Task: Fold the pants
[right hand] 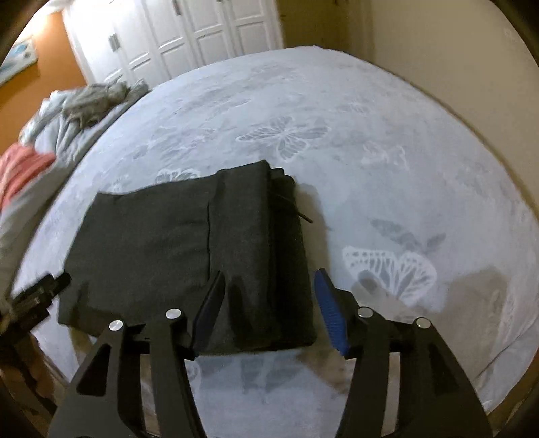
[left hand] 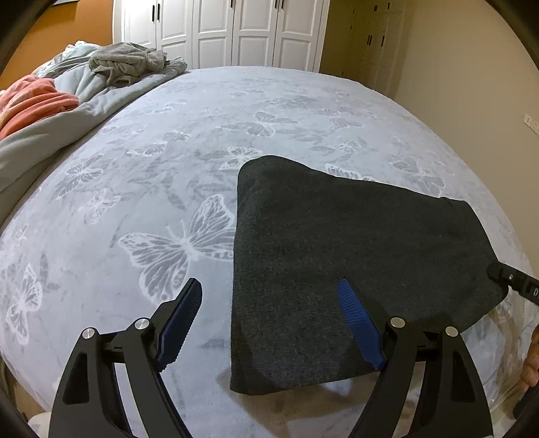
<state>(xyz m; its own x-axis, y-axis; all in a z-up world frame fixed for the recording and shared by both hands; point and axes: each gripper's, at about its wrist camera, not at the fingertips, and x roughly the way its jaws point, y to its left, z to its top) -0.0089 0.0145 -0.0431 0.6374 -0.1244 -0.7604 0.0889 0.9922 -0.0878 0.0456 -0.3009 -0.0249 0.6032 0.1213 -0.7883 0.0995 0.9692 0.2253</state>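
The dark grey pants [left hand: 337,262] lie folded in a flat rectangle on the bed [left hand: 151,161]. They also show in the right wrist view [right hand: 188,249], with a drawstring end poking out at the far right edge. My left gripper [left hand: 269,289] is open and empty, above the folded pants' near left edge. My right gripper [right hand: 269,283] is open and empty, above the pants' near right part. The right gripper's tip shows at the right edge of the left wrist view [left hand: 512,279].
The bed has a pale blue butterfly-print cover [right hand: 370,141]. A rumpled grey duvet [left hand: 67,101], a grey garment [left hand: 128,64] and a pink cloth [left hand: 30,104] lie at the far left. White wardrobe doors [left hand: 219,30] stand behind the bed; a beige wall [left hand: 471,67] is at right.
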